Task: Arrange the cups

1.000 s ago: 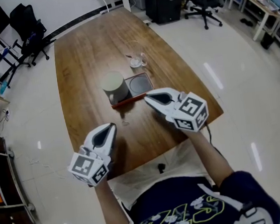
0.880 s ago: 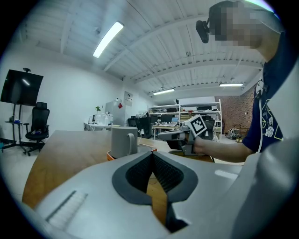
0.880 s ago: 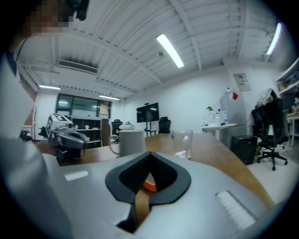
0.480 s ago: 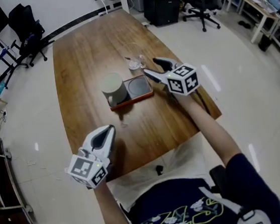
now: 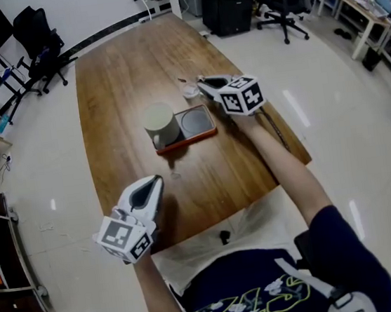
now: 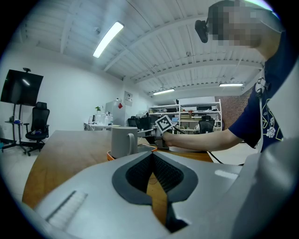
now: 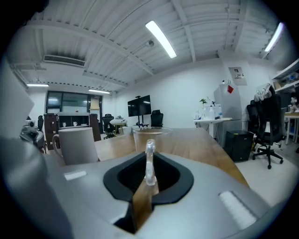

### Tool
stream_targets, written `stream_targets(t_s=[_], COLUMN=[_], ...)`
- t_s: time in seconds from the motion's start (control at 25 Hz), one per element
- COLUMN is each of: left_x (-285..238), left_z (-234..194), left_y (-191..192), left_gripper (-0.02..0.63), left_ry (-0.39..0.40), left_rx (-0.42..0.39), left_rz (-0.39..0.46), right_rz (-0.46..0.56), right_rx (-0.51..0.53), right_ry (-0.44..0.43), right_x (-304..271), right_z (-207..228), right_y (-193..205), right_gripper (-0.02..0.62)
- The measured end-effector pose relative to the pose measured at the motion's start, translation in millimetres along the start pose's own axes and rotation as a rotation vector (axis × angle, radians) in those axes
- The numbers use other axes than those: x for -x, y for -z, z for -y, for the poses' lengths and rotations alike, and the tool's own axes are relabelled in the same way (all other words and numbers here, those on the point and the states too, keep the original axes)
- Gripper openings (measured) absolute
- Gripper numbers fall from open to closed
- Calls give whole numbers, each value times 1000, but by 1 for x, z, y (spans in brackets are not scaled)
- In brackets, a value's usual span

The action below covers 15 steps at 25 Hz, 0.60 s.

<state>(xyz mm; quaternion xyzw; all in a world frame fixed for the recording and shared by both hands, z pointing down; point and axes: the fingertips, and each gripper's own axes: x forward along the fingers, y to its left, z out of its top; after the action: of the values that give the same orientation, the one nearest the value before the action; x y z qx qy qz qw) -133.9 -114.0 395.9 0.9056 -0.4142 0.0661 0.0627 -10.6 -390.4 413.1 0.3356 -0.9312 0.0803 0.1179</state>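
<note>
Glass cup (image 7: pixel 152 139) handle pinched by right tongs (image 7: pixel 149 169), jaws just closing.

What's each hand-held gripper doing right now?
Left hand-held gripper: shut, nothing between its jaws.
Right hand-held gripper: jaws have just been closing, now gripping the handle of the glass cup.

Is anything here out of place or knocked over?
Nothing is spilled or tipped. Only the glass cup stands off the tray on bare table, while the slot beside the grey mug is empty; the right gripper's jaws have just been closing on its handle.
</note>
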Motion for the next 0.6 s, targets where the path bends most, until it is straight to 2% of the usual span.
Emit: stream_targets(t_s=[0.16, 0.4, 0.6], left_x=[0, -1, -1], left_z=[0, 0, 1], left_y=[0, 0, -1], left_gripper=[2, 2, 2], left_ry=[4, -5, -3], left_rx=[-5, 5, 6], left_rz=[-1, 0, 1], right_rz=[75, 127, 208], right_rx=[28, 120, 94], right_ry=[6, -2, -53], right_x=[10, 19, 40], right_z=[-3, -19, -40], right_y=[-8, -17, -37], right_gripper=[25, 23, 23])
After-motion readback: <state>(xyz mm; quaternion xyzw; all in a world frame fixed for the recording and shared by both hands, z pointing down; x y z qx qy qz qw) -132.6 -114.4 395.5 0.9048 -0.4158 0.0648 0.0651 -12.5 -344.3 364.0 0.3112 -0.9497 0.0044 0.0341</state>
